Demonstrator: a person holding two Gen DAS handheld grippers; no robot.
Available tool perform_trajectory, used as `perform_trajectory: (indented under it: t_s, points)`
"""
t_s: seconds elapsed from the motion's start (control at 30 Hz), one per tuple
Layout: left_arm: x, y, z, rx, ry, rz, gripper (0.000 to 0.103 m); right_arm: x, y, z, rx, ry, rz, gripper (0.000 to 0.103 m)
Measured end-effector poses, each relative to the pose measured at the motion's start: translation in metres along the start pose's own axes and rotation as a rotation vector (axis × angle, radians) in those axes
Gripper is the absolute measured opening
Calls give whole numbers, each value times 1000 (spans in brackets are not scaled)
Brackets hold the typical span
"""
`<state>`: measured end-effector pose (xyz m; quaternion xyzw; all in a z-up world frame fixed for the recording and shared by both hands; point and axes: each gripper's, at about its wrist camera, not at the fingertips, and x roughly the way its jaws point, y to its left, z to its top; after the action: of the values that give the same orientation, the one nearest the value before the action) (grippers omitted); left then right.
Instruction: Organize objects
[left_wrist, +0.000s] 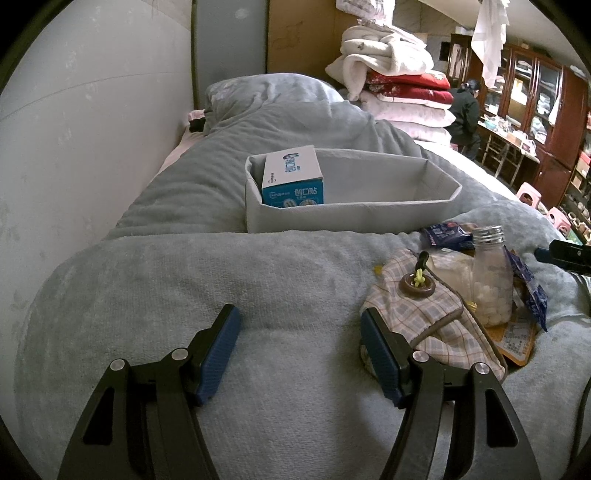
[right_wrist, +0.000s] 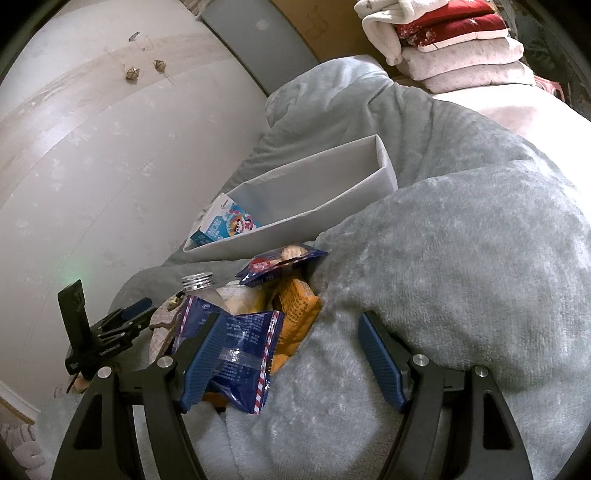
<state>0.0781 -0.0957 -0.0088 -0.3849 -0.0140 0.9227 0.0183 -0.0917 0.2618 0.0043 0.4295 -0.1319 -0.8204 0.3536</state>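
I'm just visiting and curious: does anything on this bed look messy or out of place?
Yes. Only the blue-and-white box sits in the gray bin. The plaid pouch, clear bottle and snack packets lie jumbled together on the blanket beside it.

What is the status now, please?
Both grippers, left and right, open, empty. Blue box in grey bin; bottle and packets outside. Nothing in the way.

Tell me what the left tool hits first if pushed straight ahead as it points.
Probably bare grey blanket: the open left tool points down at it. The grey bin lies farther on; depth is uncertain.
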Motion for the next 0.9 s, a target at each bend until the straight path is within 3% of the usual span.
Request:
perform_trajectory:
  t_s: [0.3,0.4,0.47,0.53,0.63,0.7,0.73,0.83,0.87,0.9]
  points:
    - [0,0,0,2,2,0,68,8,6,0,-11,28,-14,78]
    - [0,0,-1,6,3,1,68,11,11,0,-35,52,-23,85]
    - [0,0,-2,7,4,1,68,16,16,0,-47,75,-32,95]
    - [0,0,-2,7,4,1,68,28,30,1,-91,142,-70,103]
    - [0,0,-2,7,4,1,68,47,47,-3,-195,223,-159,103]
    - [0,0,-2,7,4,0,68,52,55,-7,-230,227,-203,103]
    - [0,0,-2,6,3,0,68,51,58,-9,-241,213,-223,96]
    - [0,0,-2,7,3,1,68,40,62,-14,-236,156,-257,51]
    - [0,0,-2,7,3,0,68,37,61,-15,-222,150,-237,43]
    - [0,0,-2,7,3,0,68,34,61,-14,-208,145,-210,43]
